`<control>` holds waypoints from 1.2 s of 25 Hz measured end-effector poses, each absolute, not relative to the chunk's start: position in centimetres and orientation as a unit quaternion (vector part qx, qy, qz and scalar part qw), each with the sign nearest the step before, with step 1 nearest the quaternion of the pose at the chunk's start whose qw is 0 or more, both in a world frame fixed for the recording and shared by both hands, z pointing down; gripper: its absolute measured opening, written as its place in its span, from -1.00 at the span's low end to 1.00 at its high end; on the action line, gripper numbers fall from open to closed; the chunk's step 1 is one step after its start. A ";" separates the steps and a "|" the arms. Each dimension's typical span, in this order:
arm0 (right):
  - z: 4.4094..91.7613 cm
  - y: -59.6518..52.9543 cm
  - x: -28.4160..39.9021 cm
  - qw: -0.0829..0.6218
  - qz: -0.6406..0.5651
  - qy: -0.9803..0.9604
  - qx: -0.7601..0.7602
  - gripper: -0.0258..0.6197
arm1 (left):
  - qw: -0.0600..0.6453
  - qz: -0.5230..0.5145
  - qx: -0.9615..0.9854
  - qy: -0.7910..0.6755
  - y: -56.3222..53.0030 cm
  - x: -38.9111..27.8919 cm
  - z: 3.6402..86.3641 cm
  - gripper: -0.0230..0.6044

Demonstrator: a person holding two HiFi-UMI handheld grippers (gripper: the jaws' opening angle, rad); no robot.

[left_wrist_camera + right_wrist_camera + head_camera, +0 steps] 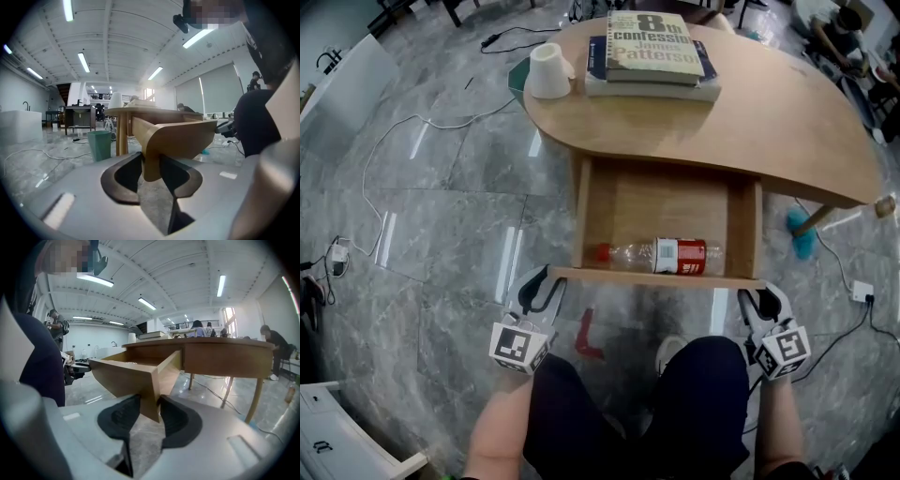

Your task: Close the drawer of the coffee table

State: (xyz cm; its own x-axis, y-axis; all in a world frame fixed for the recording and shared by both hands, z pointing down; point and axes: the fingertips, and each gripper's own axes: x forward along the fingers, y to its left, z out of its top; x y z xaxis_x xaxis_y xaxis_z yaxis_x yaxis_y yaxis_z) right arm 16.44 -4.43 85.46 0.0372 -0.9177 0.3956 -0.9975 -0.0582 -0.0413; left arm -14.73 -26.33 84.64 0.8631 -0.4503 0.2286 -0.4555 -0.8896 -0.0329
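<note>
The drawer (670,202) of the coffee table (769,112) is seen pulled well out from under the table's near edge, toward the person. A clear plastic bottle (661,255) with a red label is laid on its side along the drawer's front edge, its red cap turned to the front left corner. The rest of the drawer floor is shown as bare wood.

The left gripper (540,279) is held at the drawer's front left corner. In the left gripper view (151,161) the rounded end of the front board is seen standing between the jaws, which are brought in partway so that a pad lies against each face of the wood. The right gripper (763,295) is held at the front right corner. In the right gripper view (150,404) that corner is likewise taken between the jaws, which are set about a board's thickness apart, with the pads against both faces as far as can be made out. Nothing else is held by either gripper.

On the tabletop, a stack of books (652,52) is placed by the far edge, a paperback uppermost, and a white cup (549,70) is stood upside down at the far left edge. A green bin (99,144) is seen on the grey stone floor (441,187) beside the table's left leg. White cables (394,131) are trailed across the floor to the left. The person's dark-trousered legs (675,412) are seen between the two grippers.
</note>
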 end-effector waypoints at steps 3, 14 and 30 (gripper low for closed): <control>85.0 -4.4 16.3 0.126 0.159 -0.675 0.710 -0.49 | 0.018 0.110 0.964 -0.243 -26.3 -14.7 84.0 -0.52; 81.5 -6.5 17.7 0.083 0.132 -0.664 0.731 -0.49 | 0.008 0.073 0.962 -0.264 -28.4 -13.4 80.1 -0.52; 81.0 -12.9 22.3 0.084 0.152 -0.641 0.748 -0.49 | 0.020 0.079 0.950 -0.300 -34.9 -8.8 79.6 -0.52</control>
State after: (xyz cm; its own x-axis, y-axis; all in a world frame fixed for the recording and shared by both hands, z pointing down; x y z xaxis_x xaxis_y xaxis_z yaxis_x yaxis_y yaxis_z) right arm 22.27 -12.90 81.01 0.1322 -0.9331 0.3345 -0.9841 -0.1640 -0.0687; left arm -8.78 -34.93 79.63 0.8077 -0.5667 0.1627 -0.5731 -0.8194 -0.0093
